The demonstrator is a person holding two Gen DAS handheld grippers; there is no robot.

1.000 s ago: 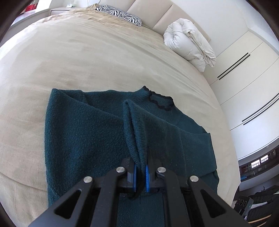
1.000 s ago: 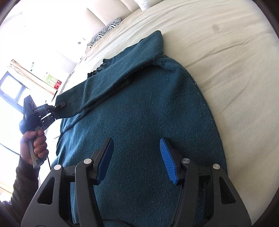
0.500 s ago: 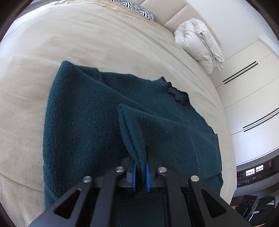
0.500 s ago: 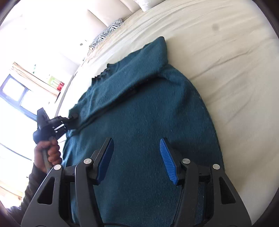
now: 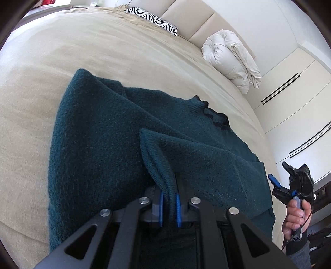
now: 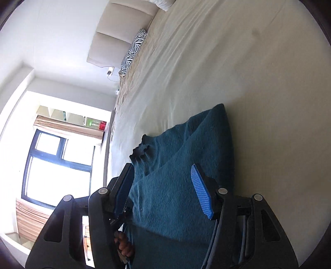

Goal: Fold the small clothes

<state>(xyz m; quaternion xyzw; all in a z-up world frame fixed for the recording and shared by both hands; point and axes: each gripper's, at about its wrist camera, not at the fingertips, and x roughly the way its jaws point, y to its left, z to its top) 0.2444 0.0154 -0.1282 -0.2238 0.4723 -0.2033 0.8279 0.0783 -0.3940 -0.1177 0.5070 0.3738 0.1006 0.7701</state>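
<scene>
A dark teal knit sweater (image 5: pixel 99 144) lies on the beige bed, its frilled collar (image 5: pixel 215 118) toward the headboard. My left gripper (image 5: pixel 168 204) is shut on the cuff of a sleeve (image 5: pixel 163 165) and holds it folded across the sweater's body. My right gripper (image 6: pixel 163 190) is open and empty, tilted sideways over the sweater (image 6: pixel 182 165) near its edge. It also shows in the left wrist view (image 5: pixel 289 184) at the right, held in a hand beyond the sweater's edge.
The beige bed (image 5: pixel 51 51) spreads out on all sides of the sweater. A zebra-print pillow (image 5: pixel 153 19) and a rolled white duvet (image 5: pixel 231 58) lie at the headboard. White wardrobe doors (image 5: pixel 300 93) stand to the right. A window (image 6: pixel 55 169) is beside the bed.
My left gripper has carried the sleeve further across the sweater. My right gripper has pulled back off the sweater and rolled sideways, still open.
</scene>
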